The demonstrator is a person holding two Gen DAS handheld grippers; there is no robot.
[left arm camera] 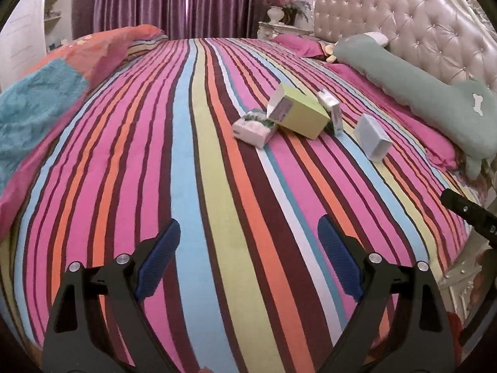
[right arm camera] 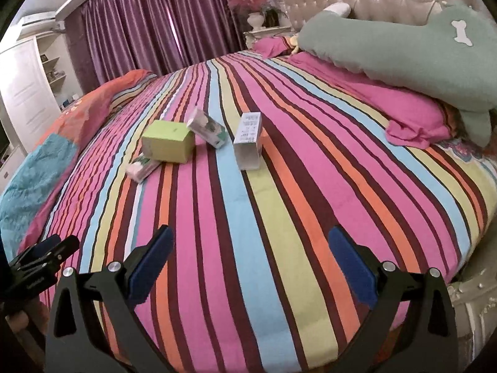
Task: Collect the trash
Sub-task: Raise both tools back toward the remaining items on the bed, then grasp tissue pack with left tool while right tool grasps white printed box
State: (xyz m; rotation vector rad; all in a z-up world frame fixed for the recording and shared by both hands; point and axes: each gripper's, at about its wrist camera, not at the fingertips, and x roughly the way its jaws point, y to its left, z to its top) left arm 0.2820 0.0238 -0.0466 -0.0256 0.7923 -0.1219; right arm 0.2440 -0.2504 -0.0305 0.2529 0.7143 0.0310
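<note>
Several empty cartons lie in the middle of a striped bed. A yellow-green box (left arm camera: 303,116) (right arm camera: 167,144) has its flap open. A small white and green box (left arm camera: 255,128) (right arm camera: 143,167) lies against it. Another white and green carton (left arm camera: 331,108) (right arm camera: 207,128) leans on its far side. A pale grey-white box (left arm camera: 372,140) (right arm camera: 248,143) lies apart, nearer the pillows. My left gripper (left arm camera: 248,245) is open and empty, low over the near bed. My right gripper (right arm camera: 250,248) is open and empty, also well short of the boxes.
A striped bedspread (left arm camera: 198,161) covers the bed. A folded quilt (left arm camera: 46,93) lies at the left. A long green pillow (right arm camera: 403,46) and pink pillows (right arm camera: 413,118) lie by the tufted headboard (left arm camera: 403,21). Purple curtains (right arm camera: 149,25) hang behind. A nightstand with flowers (left arm camera: 279,6) stands beyond.
</note>
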